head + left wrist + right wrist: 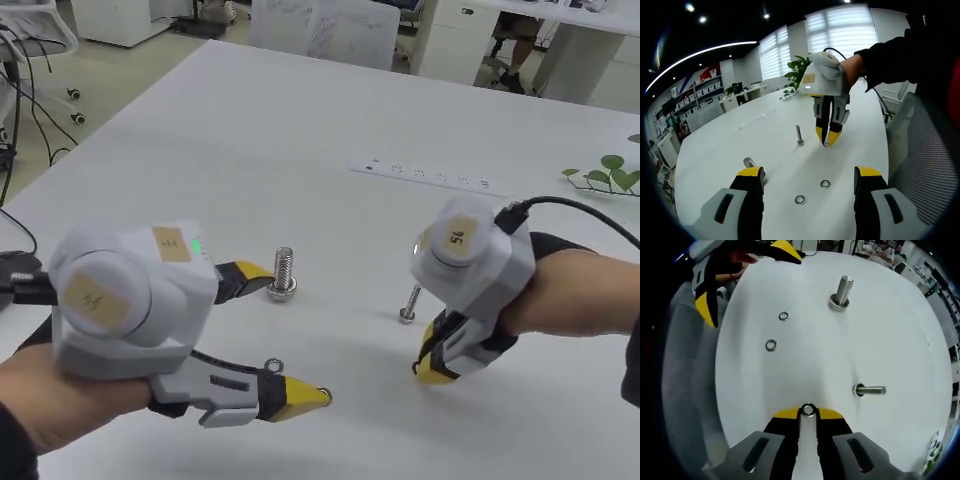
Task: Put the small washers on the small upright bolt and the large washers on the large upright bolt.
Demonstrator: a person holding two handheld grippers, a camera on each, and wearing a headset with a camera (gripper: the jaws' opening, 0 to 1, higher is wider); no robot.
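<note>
Washer (809,410) pinched in the closed tips of the right gripper (432,372), near the small bolt (870,389).
Keep it flat, centre the hole over the bolt tip, lower it, then release; washer size unclear, so check first. Left gripper (810,172) is wide open and empty above two loose washers (825,184), with the large bolt (749,162) beside it.

An office: white desks (300,130), shelving (705,90), swivel chair (40,40).

Your left gripper (284,335) and right gripper (432,372) are white with black jaws and yellow tips. Your table (300,130) is plain white. The large bolt (283,272), the small bolt (410,303) and every washer (771,345) are shiny grey. The plant (612,172) is green.
</note>
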